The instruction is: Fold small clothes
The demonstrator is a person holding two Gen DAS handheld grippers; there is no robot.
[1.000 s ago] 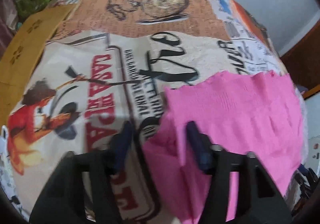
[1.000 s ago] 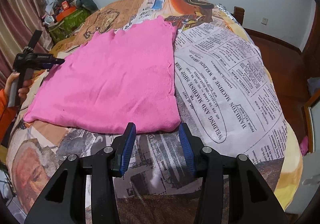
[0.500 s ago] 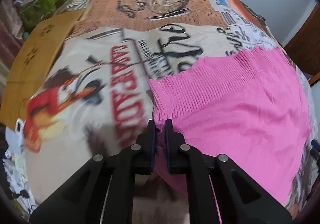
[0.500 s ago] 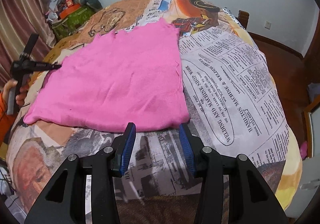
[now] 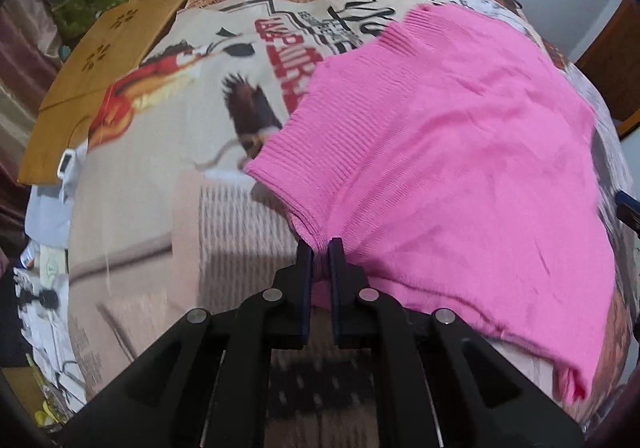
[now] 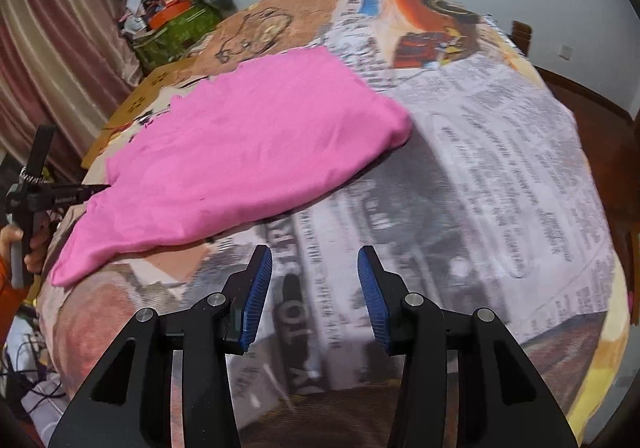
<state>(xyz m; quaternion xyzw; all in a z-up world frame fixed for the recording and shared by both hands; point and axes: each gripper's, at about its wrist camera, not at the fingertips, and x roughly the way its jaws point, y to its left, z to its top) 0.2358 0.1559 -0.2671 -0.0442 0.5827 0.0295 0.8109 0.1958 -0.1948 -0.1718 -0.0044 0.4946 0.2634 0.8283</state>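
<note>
Our left tongs (image 5: 319, 248) pinch the ribbed hem corner of the pink sweater (image 5: 460, 152), which spreads ahead and rightward across the printed bedspread (image 5: 168, 184). Our right tongs (image 6: 314, 268) hover half-open, empty, the sweater's long axis running ahead-left of them. Folding looks barely begun; no fold shows yet.

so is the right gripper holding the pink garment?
No. The right gripper has open jaws over the printed bedspread, clear of the pink garment.
</note>
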